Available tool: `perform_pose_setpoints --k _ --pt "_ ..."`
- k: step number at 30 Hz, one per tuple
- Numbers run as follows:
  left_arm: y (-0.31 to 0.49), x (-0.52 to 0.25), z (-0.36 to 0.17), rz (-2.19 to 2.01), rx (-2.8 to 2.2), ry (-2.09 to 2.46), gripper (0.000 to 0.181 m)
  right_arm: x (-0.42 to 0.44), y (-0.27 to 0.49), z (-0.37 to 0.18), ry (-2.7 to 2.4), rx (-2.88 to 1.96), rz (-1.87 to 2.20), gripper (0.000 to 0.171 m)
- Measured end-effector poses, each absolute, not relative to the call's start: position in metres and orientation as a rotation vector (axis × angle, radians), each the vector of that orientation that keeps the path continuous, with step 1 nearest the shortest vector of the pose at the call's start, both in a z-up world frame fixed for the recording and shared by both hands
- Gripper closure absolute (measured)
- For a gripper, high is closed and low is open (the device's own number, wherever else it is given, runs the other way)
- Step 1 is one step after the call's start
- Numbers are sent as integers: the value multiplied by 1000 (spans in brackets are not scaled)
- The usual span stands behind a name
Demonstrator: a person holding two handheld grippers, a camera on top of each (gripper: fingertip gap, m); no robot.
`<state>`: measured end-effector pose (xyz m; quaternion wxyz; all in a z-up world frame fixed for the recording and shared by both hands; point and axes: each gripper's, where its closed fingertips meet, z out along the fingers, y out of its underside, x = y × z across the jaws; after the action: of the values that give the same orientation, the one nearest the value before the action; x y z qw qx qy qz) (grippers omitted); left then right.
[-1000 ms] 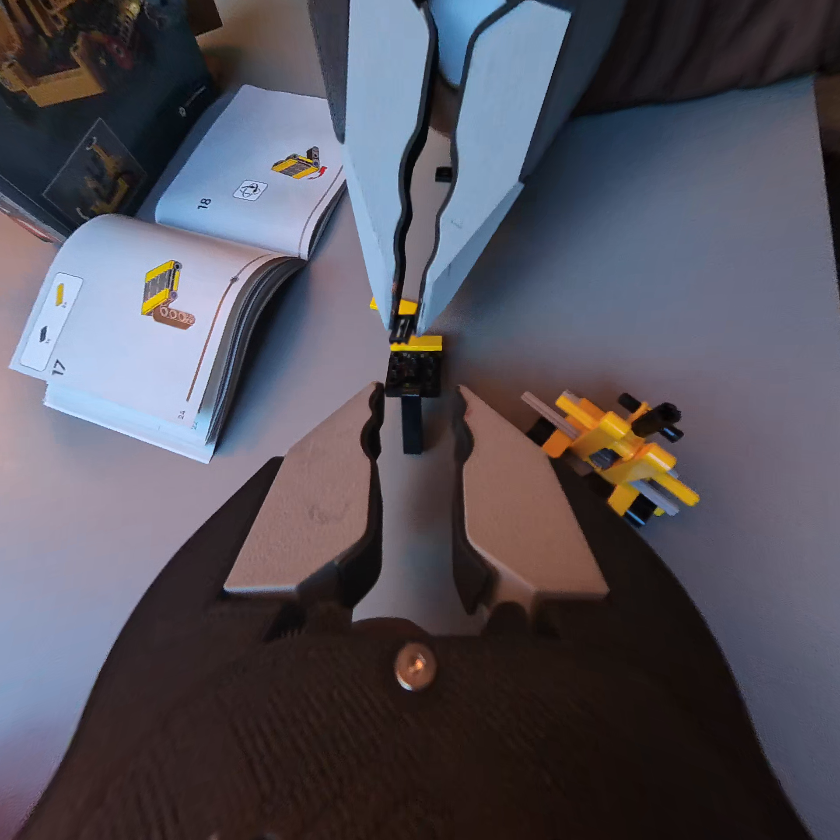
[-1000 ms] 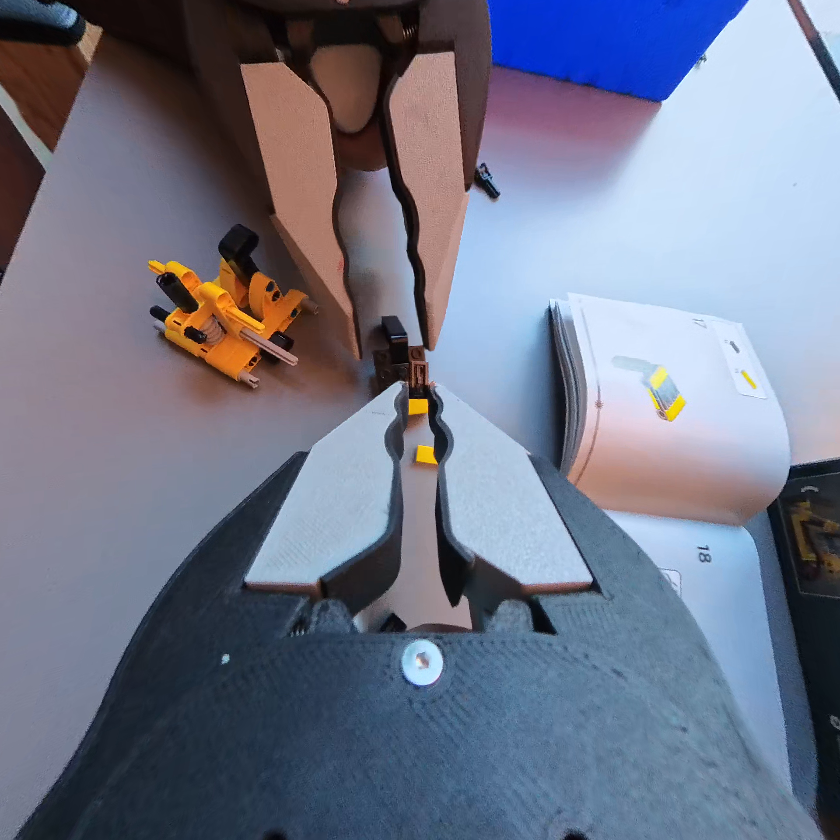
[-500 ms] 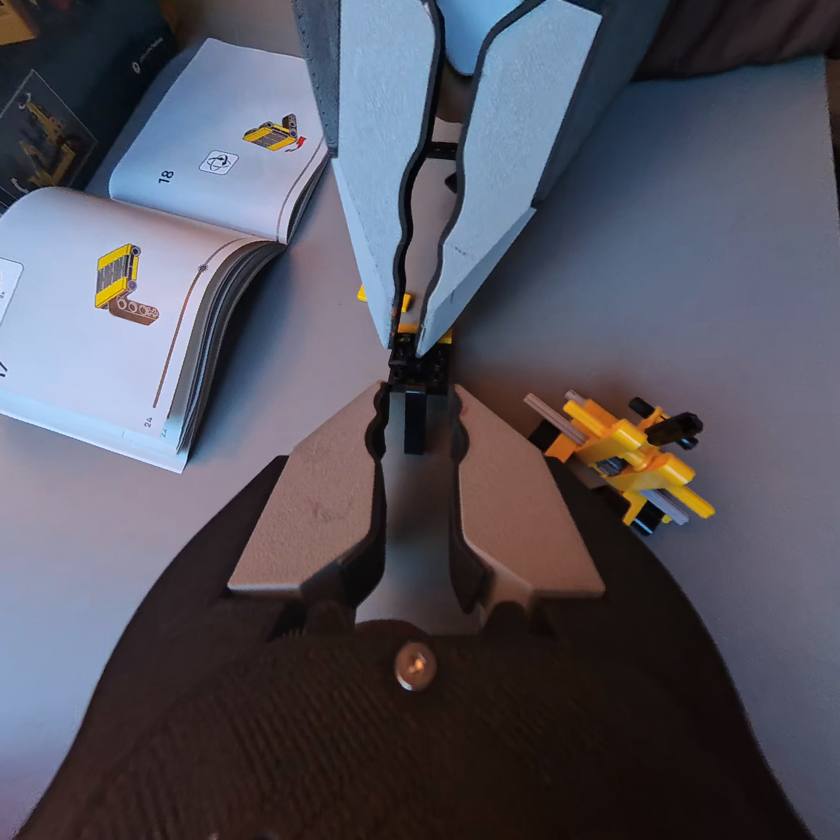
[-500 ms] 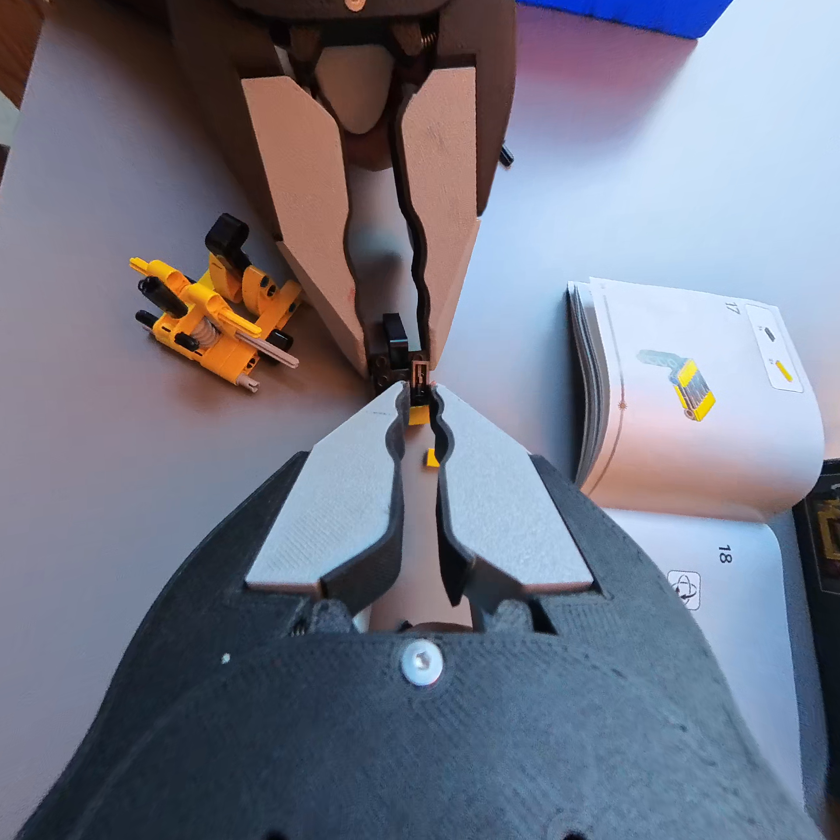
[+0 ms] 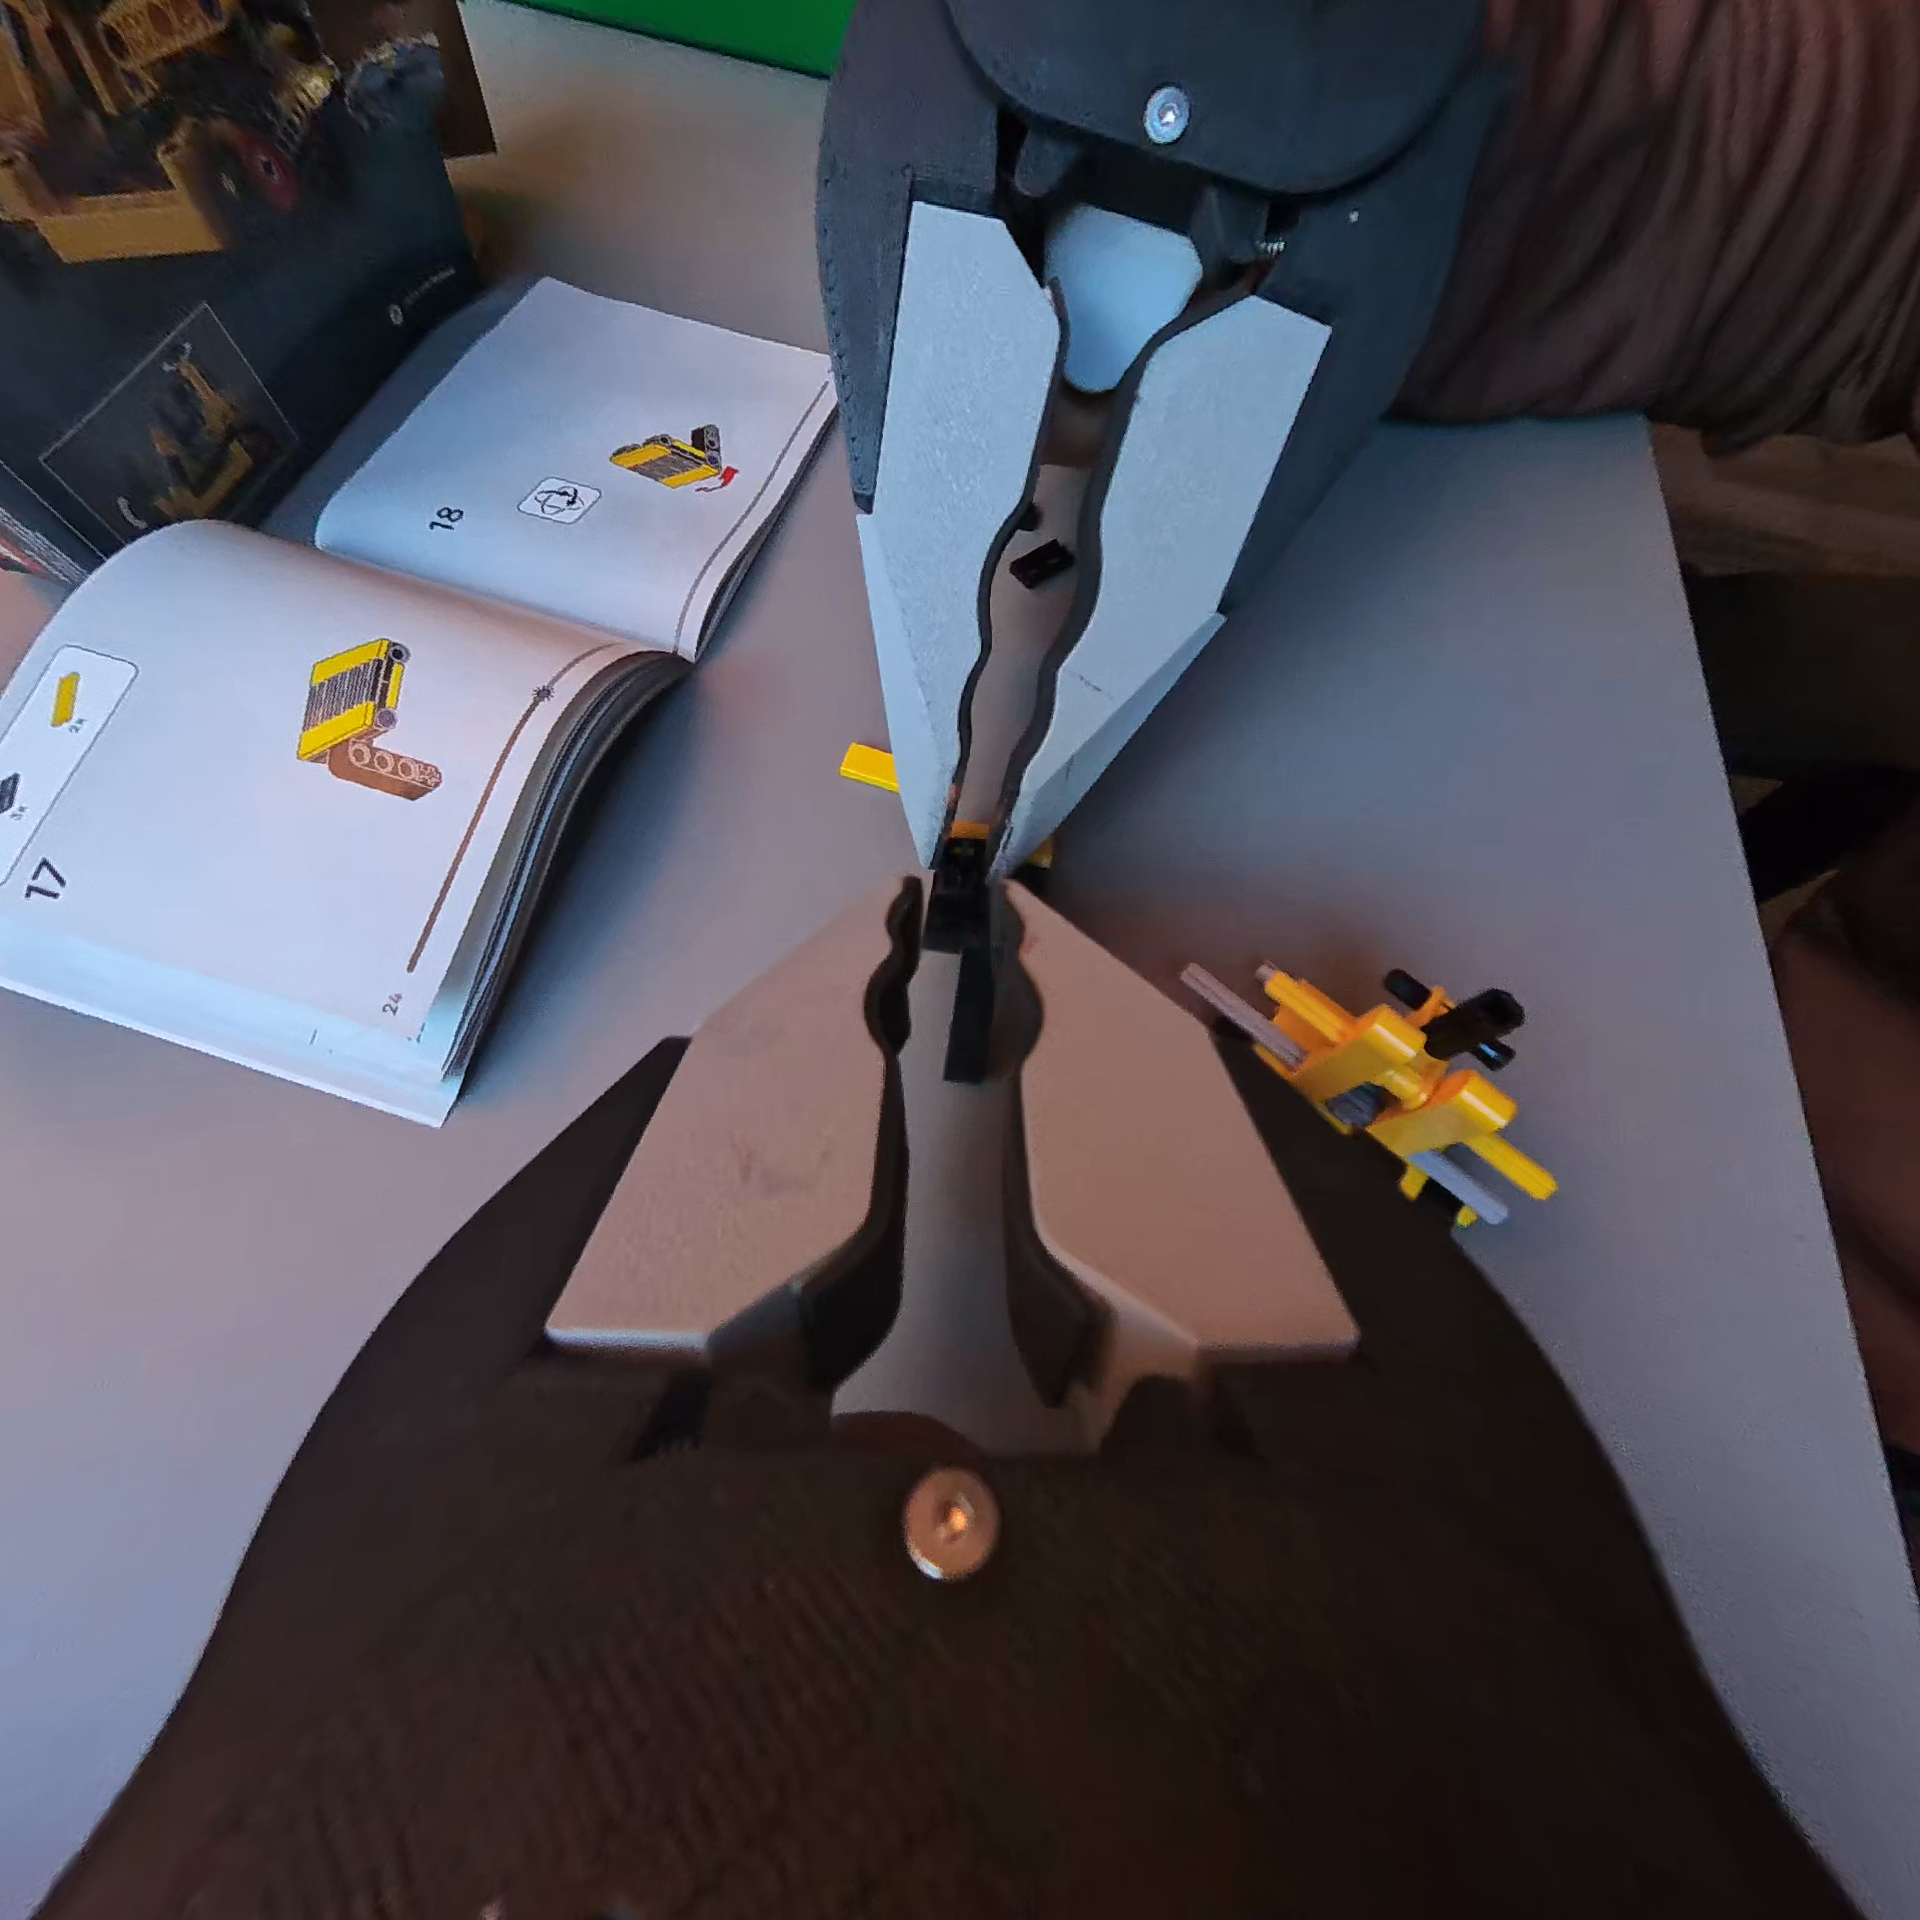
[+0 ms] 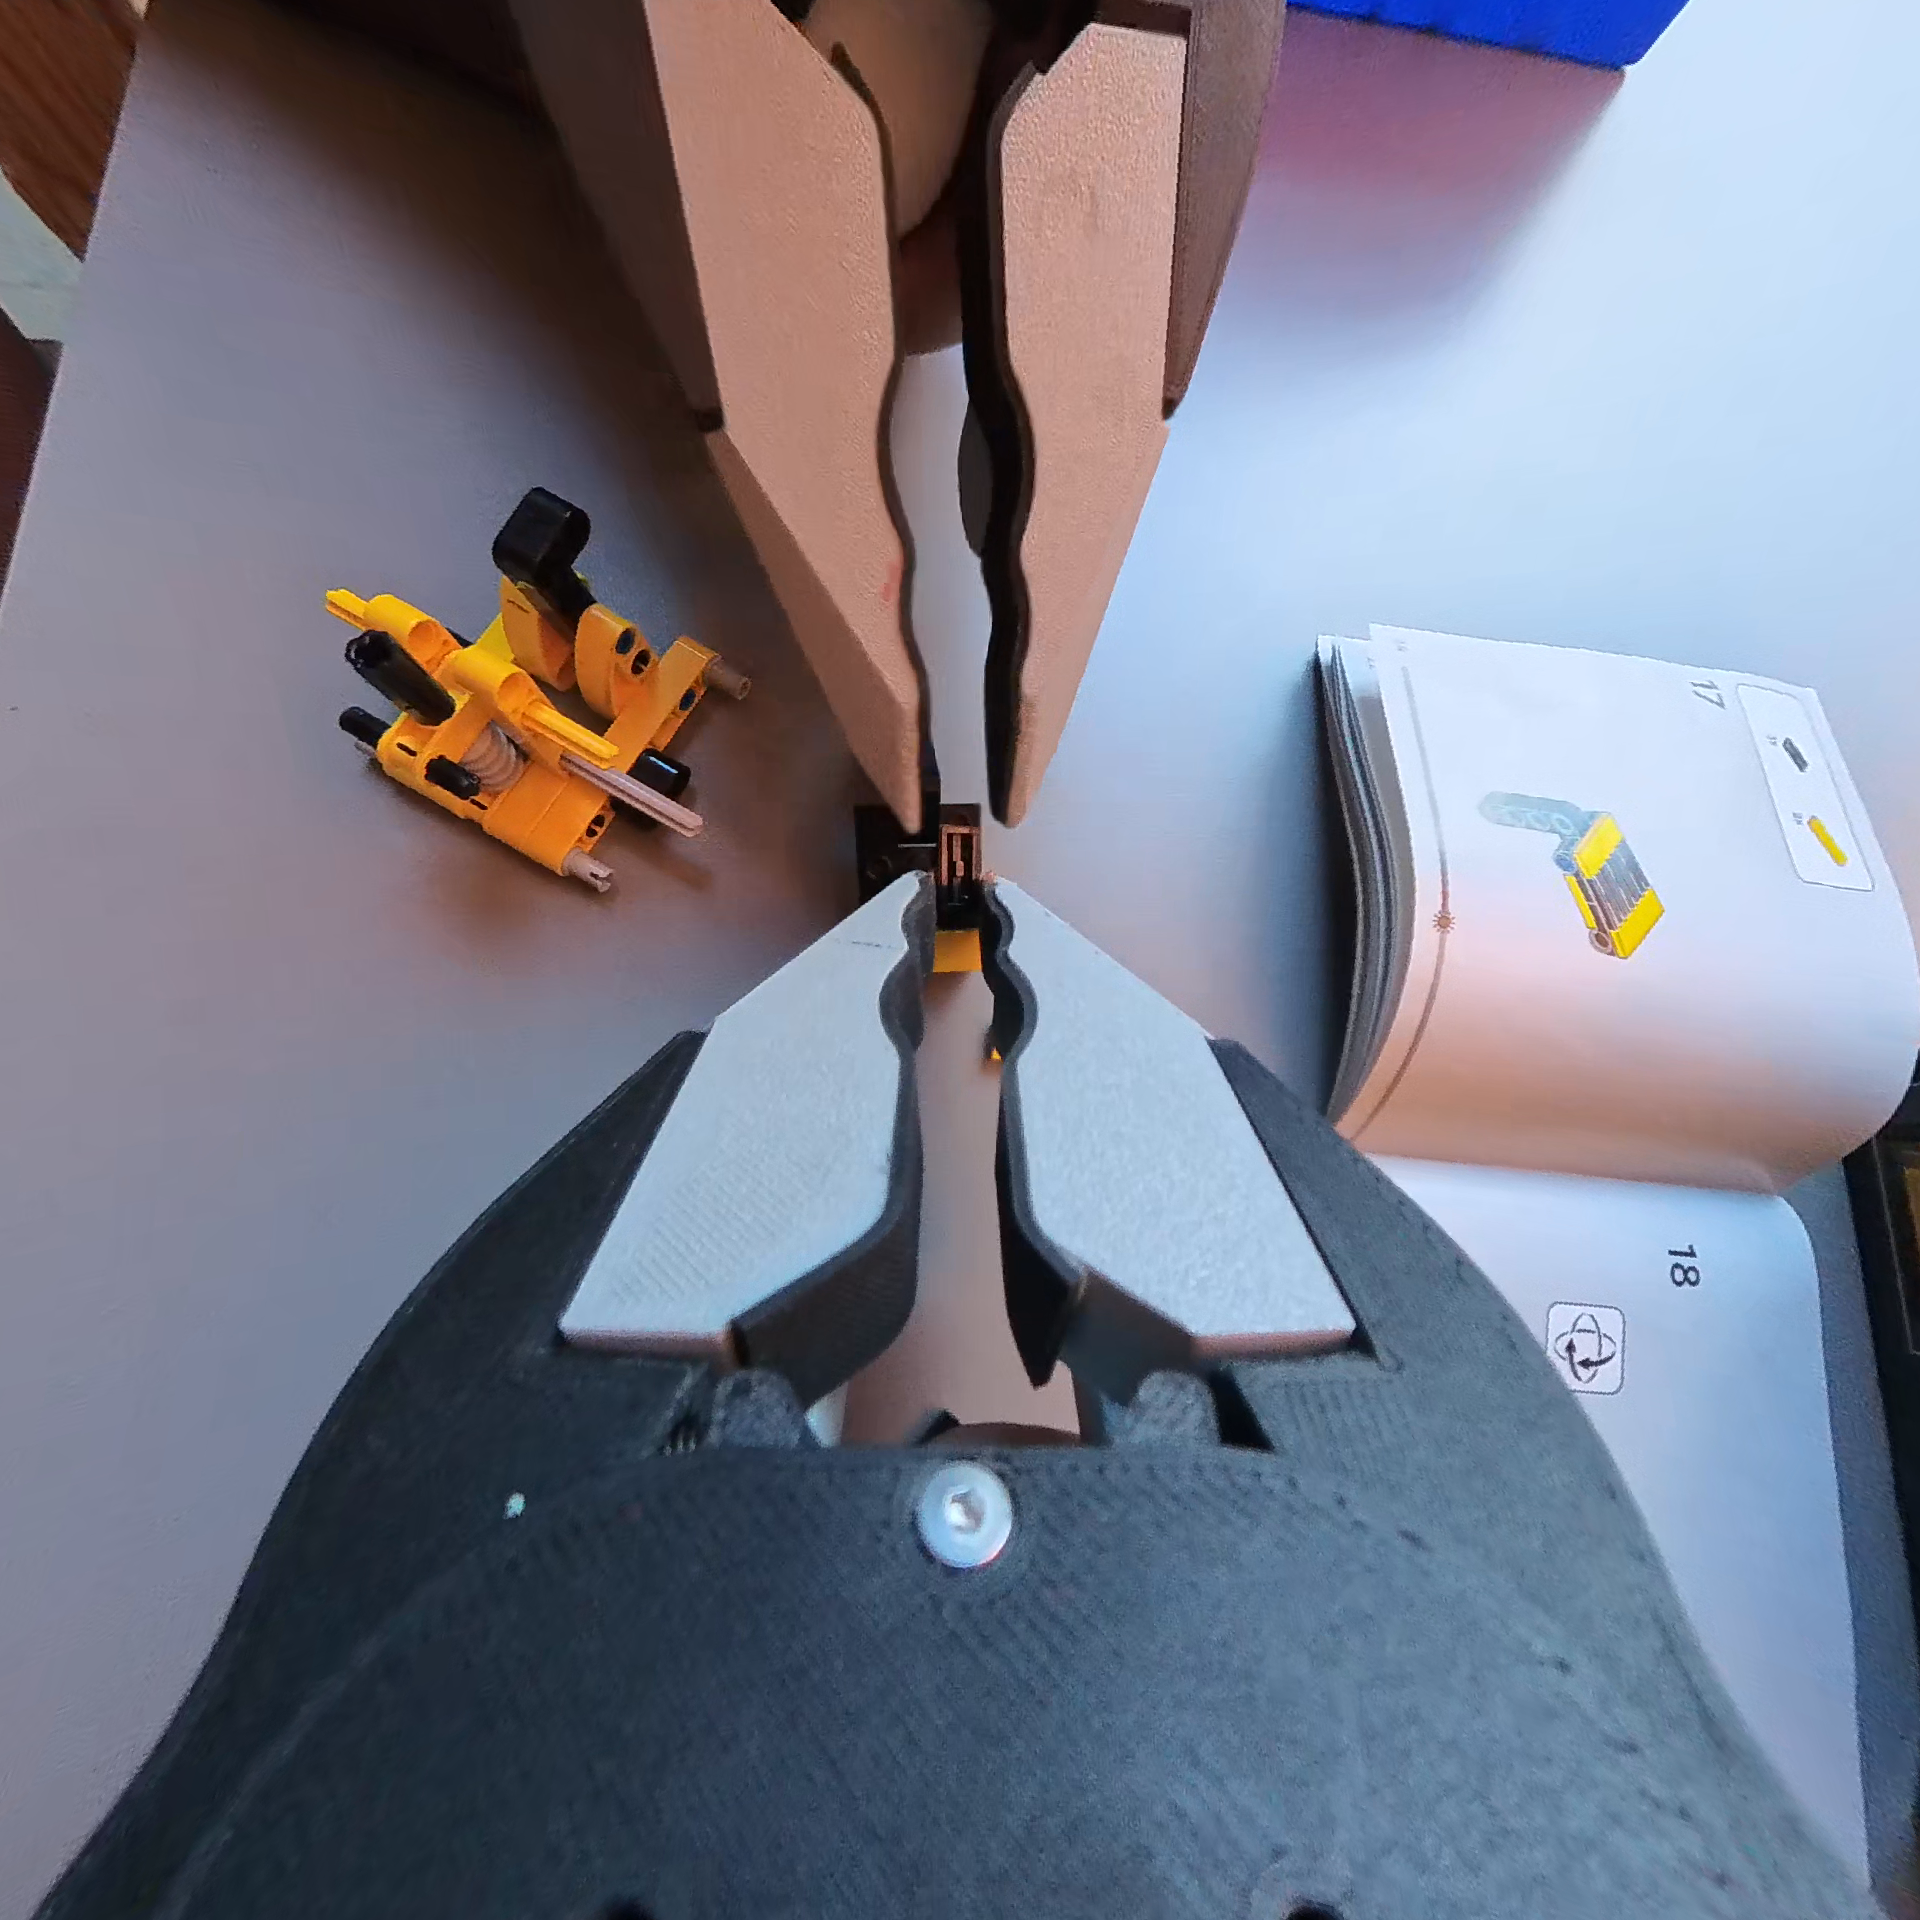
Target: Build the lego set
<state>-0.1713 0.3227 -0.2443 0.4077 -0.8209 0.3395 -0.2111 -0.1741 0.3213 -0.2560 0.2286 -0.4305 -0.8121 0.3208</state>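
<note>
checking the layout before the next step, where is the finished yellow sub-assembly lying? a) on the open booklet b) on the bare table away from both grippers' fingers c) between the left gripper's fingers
b: the yellow sub-assembly lies alone on the table, off to the side of both grippers, with the booklet on the other side.

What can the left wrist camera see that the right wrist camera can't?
Only the left wrist view shows the green surface at the top, the loose yellow tile lying whole on the table, and a small black piece behind the right gripper. Only the right wrist view shows the blue box. Both show the open instruction booklet, the yellow model, and both grippers meeting at the small black-and-yellow piece.
</note>
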Motion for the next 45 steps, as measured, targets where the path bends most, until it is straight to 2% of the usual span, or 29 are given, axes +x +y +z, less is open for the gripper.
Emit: perform_pose_setpoints --k 1,19,22,37,45 --pt "323 -170 -245 -533 -2070 862 177 -174 321 -256 -2236 -1185 883 166" --pt "326 -168 -250 -572 -2113 853 178 -174 321 -256 -2227 -1186 894 166" --pt "327 -168 -250 -563 -2115 853 178 -171 323 -256 -2244 -1178 901 161" --pt "327 -166 -251 -541 -2144 878 178 -163 329 -252 -2234 -1209 933 164" --pt "323 -165 -252 -534 -2140 974 177 -170 323 -248 -2194 -1220 1008 171"
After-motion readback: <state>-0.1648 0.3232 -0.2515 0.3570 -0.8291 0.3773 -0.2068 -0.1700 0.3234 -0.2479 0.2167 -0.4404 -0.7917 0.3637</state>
